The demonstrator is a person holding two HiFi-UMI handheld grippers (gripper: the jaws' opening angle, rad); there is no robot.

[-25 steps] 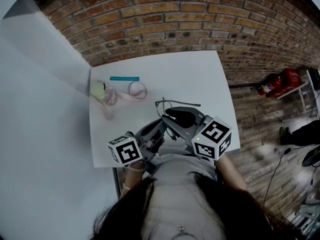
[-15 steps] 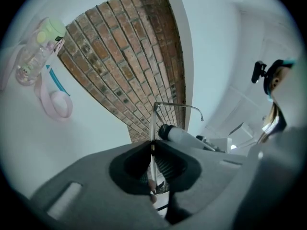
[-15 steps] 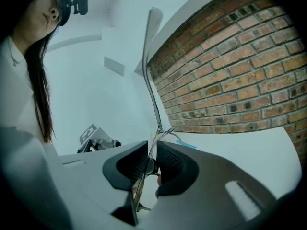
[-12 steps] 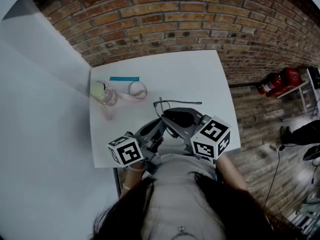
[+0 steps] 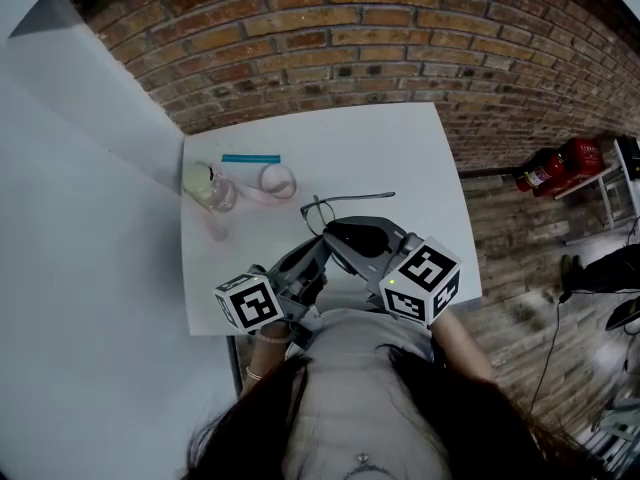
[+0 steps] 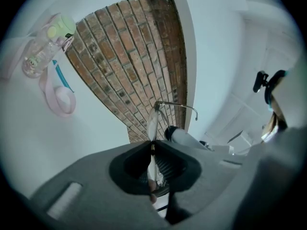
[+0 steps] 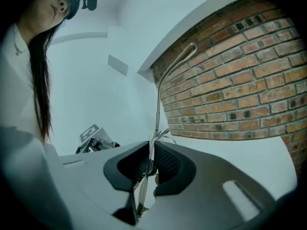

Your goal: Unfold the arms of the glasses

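Observation:
Thin metal-framed glasses [image 5: 328, 211] hang just above the white table [image 5: 400, 153], held between both grippers. One arm [image 5: 365, 198] sticks out to the right, unfolded. My left gripper [image 5: 320, 242] is shut on the frame; in the left gripper view its jaws [image 6: 152, 146] pinch the rim below a lens [image 6: 153, 121], with the arm [image 6: 180, 106] reaching right. My right gripper [image 5: 334, 230] is shut on the glasses too; in the right gripper view [image 7: 150, 150] a long arm [image 7: 165, 78] rises from the jaws. How the second arm stands is hidden.
A small clear bottle with a green cap [image 5: 207, 185], a pink strap with a ring [image 5: 276, 181] and a teal stick [image 5: 250, 158] lie at the table's far left. A brick wall [image 5: 330, 38] runs behind. Red canisters [image 5: 558, 163] sit on the floor at right.
The glasses have tilted a little, and the outstretched arm's tip has risen slightly toward the wall. Both grippers keep their hold and have barely shifted.

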